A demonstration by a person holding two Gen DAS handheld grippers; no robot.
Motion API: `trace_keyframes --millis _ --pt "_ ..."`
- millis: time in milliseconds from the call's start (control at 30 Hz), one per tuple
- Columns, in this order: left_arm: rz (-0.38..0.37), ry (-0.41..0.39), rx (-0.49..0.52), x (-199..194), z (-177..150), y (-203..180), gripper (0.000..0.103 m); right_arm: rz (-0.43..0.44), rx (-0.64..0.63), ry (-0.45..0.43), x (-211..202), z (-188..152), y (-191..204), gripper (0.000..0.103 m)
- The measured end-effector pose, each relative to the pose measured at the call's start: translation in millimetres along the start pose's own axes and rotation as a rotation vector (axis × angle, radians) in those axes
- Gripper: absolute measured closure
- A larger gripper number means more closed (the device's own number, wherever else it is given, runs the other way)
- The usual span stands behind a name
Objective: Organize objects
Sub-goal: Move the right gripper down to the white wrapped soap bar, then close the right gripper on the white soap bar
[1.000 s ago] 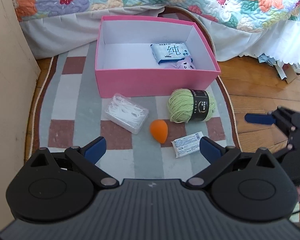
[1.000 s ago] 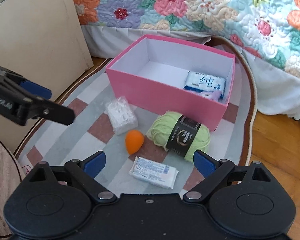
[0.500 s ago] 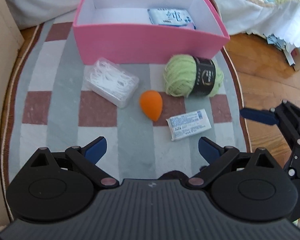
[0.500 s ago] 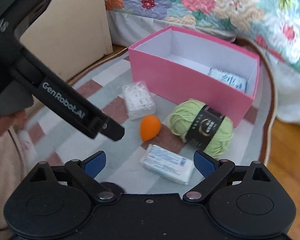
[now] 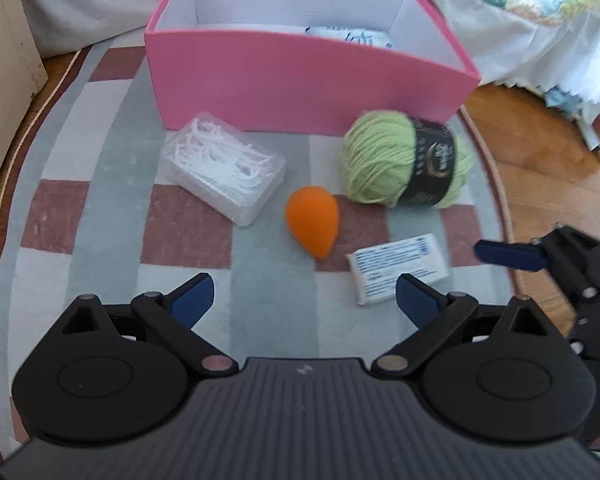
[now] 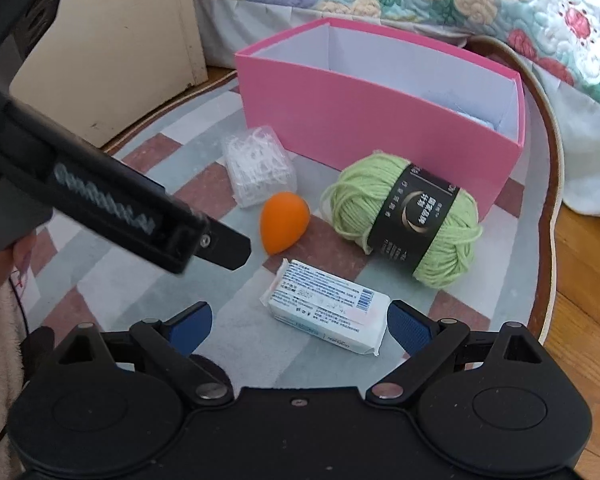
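Four loose items on the checked grey-and-maroon rug [image 5: 112,240], all in front of the open pink cardboard box [image 5: 300,92].

Left gripper [image 5: 304,294] spread wide, nothing between the blue pads. Right gripper [image 6: 298,328] likewise spread and empty, hanging low over the rug.

In the right wrist view, flat white plastic-wrapped packet [image 6: 326,312] just ahead of the gap between the fingers, toward 1 o'clock. Long axis running from about 10 to 4 o'clock, so skewed to the closing line rather than square across it. Far end already close to the right blue pad; probably not touching, though the fisheye makes that hard to call.

In the left wrist view, orange teardrop-shaped sponge [image 5: 312,226] at 12 o'clock, point toward the tool, well short of the pads. Same packet [image 5: 398,274] at 2 o'clock there, beside the right-hand pad.

Green yarn ball with black paper band [image 6: 404,220] at 1 o'clock from the right tool, beyond the packet. Clear plastic case of white floss picks [image 5: 224,174] at 11 o'clock from the left.

Judged nearest pairing: right tool to packet, after a slight twist to square up.
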State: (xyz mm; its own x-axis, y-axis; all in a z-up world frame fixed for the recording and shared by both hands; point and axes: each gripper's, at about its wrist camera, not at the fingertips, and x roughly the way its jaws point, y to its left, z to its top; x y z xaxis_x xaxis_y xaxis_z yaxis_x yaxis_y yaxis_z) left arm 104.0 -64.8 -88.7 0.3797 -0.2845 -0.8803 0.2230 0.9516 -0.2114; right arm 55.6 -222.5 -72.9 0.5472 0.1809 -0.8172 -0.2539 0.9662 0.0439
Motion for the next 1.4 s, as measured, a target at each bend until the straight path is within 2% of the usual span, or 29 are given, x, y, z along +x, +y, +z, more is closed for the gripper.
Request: trace_keyframes --millis 233,300,333,400,733,800,900,967,1033,1133,1233,1400 --pt "-0.058 0.02 -0.036 21.0 -6.2 5.6 0.009 -0.027 0.012 -0.018 9.7 -8.5 -2.4 0.006" --pt "-0.047 0.01 -0.029 23.0 -6.9 3.0 0.02 -0.057 0.0 -0.035 12.9 -11.4 -0.4 0.006" --pt "-0.026 0.008 -0.023 23.9 -7.4 1.0 0.029 -0.088 -0.001 -0.046 13.4 -12.2 0.3 0.007" --pt "-0.027 0.012 -0.015 26.4 -7.9 -0.6 0.032 -0.123 0.005 -0.069 11.4 -13.3 0.8 0.007" --pt "-0.137 0.014 -0.049 33.0 -7.7 -0.3 0.033 -0.064 0.097 -0.054 23.1 -19.9 -13.5 0.007" --pt "-0.155 0.021 -0.055 37.4 -7.8 -0.9 0.039 -0.042 0.122 -0.04 29.3 -22.4 -15.3 0.008" --pt "-0.186 0.04 -0.075 45.1 -8.8 -0.9 0.048 -0.006 0.165 -0.029 36.2 -25.3 -17.6 0.011" --pt "-0.201 0.045 -0.083 49.6 -9.7 -1.0 0.062 0.001 0.189 -0.021 40.0 -26.7 -18.2 0.013" --pt "-0.181 0.032 -0.048 51.1 -11.2 -6.2 0.065 -0.011 0.193 -0.021 41.5 -27.4 -17.6 0.019" --pt "-0.208 0.03 -0.046 51.1 -11.9 -10.4 0.076 -0.03 0.197 -0.018 43.0 -27.4 -19.0 0.027" --pt "-0.229 0.034 -0.065 53.1 -11.4 -9.0 0.077 -0.028 0.195 -0.019 42.1 -27.3 -20.2 0.03" --pt "-0.263 0.049 -0.098 54.9 -12.6 -4.2 0.077 -0.068 0.122 -0.019 44.2 -28.3 -12.3 0.033"
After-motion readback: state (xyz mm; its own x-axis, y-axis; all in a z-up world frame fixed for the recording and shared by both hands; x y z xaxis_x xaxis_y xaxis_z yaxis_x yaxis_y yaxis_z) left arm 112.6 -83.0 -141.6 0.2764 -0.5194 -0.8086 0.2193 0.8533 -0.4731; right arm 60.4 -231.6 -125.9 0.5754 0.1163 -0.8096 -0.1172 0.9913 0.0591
